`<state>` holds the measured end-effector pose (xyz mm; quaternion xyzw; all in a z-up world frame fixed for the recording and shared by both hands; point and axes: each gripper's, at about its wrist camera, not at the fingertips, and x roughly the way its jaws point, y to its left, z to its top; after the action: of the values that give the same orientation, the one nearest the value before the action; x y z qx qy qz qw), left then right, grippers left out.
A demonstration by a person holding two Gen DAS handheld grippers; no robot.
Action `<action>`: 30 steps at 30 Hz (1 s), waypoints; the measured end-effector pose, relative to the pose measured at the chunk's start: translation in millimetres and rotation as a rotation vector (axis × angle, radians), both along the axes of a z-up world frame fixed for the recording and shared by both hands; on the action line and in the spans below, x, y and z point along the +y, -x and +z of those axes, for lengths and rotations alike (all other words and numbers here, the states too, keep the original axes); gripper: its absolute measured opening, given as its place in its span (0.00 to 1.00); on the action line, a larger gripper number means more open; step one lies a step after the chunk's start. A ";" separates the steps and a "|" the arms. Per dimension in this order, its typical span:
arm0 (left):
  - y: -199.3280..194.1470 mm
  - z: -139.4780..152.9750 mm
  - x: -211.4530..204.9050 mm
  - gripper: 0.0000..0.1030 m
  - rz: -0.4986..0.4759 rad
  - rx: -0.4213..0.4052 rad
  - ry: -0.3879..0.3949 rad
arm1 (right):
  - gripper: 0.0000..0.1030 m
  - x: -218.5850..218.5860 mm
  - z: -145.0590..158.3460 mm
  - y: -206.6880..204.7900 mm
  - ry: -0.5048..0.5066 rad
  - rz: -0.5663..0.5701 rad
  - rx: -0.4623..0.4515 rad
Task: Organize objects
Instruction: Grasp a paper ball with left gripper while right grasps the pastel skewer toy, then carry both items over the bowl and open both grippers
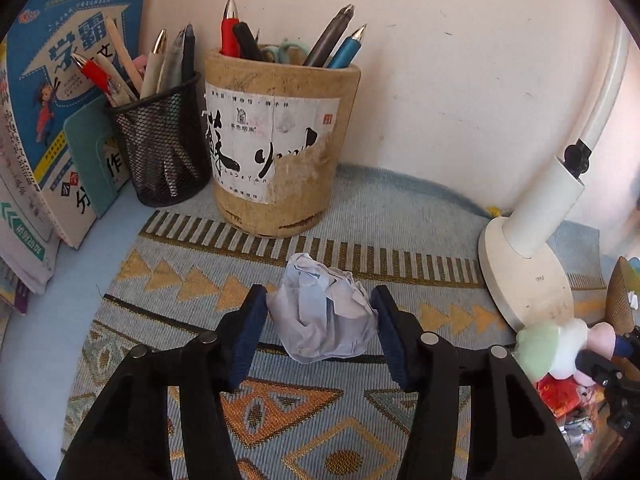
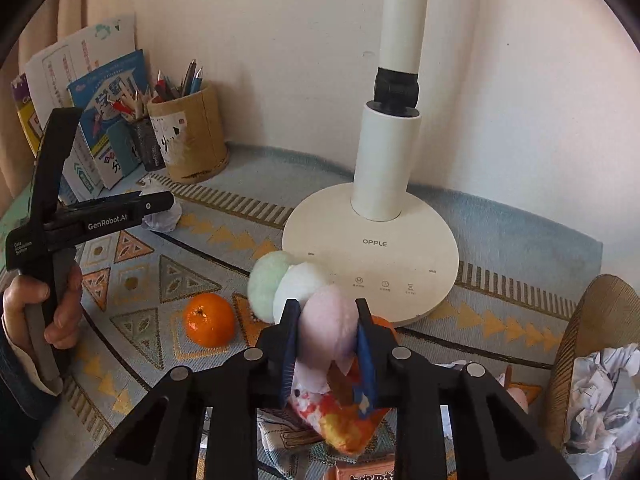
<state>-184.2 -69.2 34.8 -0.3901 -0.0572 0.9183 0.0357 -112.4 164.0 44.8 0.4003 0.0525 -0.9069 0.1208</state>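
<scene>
— Looking along the left gripper (image 1: 322, 320), where does the crumpled paper ball (image 1: 322, 312) lie?

— Dead ahead, sitting on the woven patterned cloth (image 1: 360, 208) of the bench, right between the two blue pads (image 1: 250, 336). The jaws stand apart, one on each side; whether the pads touch the paper yet I cannot tell. It has no real long axis: a lumpy, creased wad, light and easily crushed, I'd judge.

— And the right gripper (image 2: 326, 336)?

— Clamped on a soft plush toy (image 2: 320, 316), pastel green, white and pink balls in a row, fuzzy and squashy. It is held just in front of the smooth cream lamp base (image 2: 372, 248), with a glossy orange (image 2: 209, 320) nearby on the cloth.

— Where might paper go?

— Probably the woven basket (image 2: 592, 320) at the right, which already holds crumpled paper. The left gripper is the nearer one to this ball.
</scene>
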 end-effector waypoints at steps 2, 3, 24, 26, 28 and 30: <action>-14.5 12.5 2.2 0.49 -0.004 0.028 -0.004 | 0.24 7.4 17.4 -9.4 0.068 -0.021 0.024; -24.2 20.7 4.3 0.49 -0.018 0.041 -0.014 | 0.24 11.0 27.8 -17.0 0.092 -0.036 0.042; -211.4 10.9 85.9 0.50 -0.229 0.064 -0.115 | 0.64 113.0 -38.6 -237.8 0.241 -0.310 -0.252; -214.9 6.8 87.8 0.51 -0.228 0.071 -0.116 | 0.75 112.1 -31.0 -240.3 0.177 -0.280 -0.188; -215.5 0.4 88.5 0.51 -0.218 0.051 -0.109 | 0.80 106.2 -28.0 -233.5 0.137 -0.213 -0.156; -216.9 2.3 89.0 0.51 -0.208 0.061 -0.102 | 0.81 98.8 -36.1 -219.6 0.055 -0.194 -0.154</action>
<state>32.7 19.7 37.2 -0.3636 -0.0620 0.9169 0.1524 107.3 262.8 8.7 0.4687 -0.0206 -0.8818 0.0471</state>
